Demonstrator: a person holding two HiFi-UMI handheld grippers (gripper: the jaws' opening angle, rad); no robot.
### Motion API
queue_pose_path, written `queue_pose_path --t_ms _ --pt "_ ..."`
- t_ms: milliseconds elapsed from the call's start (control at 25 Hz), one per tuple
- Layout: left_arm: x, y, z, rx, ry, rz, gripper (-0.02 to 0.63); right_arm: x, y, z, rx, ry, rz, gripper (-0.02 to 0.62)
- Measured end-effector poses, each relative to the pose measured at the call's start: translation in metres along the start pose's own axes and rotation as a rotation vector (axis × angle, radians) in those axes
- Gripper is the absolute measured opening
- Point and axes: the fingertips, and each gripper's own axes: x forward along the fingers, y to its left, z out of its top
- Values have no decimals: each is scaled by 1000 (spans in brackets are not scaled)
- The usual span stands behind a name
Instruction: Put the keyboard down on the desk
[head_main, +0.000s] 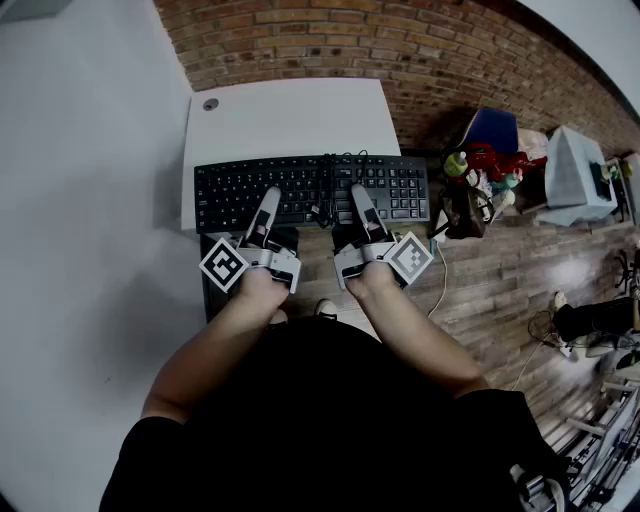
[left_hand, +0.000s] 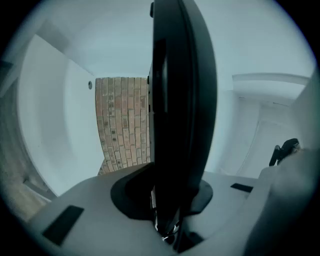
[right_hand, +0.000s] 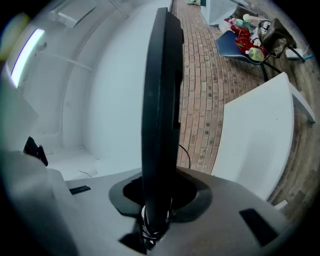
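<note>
Step in hand: carry and lower. The black full-size plastic keyboard (head_main: 310, 190) is held at its near long edge by both tools, keys up, and hangs over the near part of the white rectangular tabletop (head_main: 290, 115).

Left tool (head_main: 268, 203): jaws drawn narrow, clamped on the keyboard's edge. Its own view shows the keyboard as a dark slab standing between them. Right tool (head_main: 358, 200): the same, narrow and gripping the edge further along toward the number pad.

A thin black cable (head_main: 322, 210) is bunched at the near edge between the two tools.

Judgement: not set down yet, or only just. The next move calls for lowering both tools together so the keyboard lands flat, pushing it far enough onto the tabletop that the near edge does not overhang, then opening the jaws and drawing back level.

Hard to make out:
- Whether the keyboard's far edge already touches the tabletop – no view shows the gap.
- The underside of the keyboard, and where the cable runs.
- The tabletop's near edge, which the keyboard covers.
</note>
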Motion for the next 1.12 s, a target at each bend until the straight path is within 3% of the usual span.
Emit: queue_pose_path --t_ms 400,1120 --pt "1 17 -4 -4 -8 9 80 -1 -18 5 -12 14 -19 106" --pt "44 26 -53 7 -66 15 80 -1 -30 73 20 67 10 106"
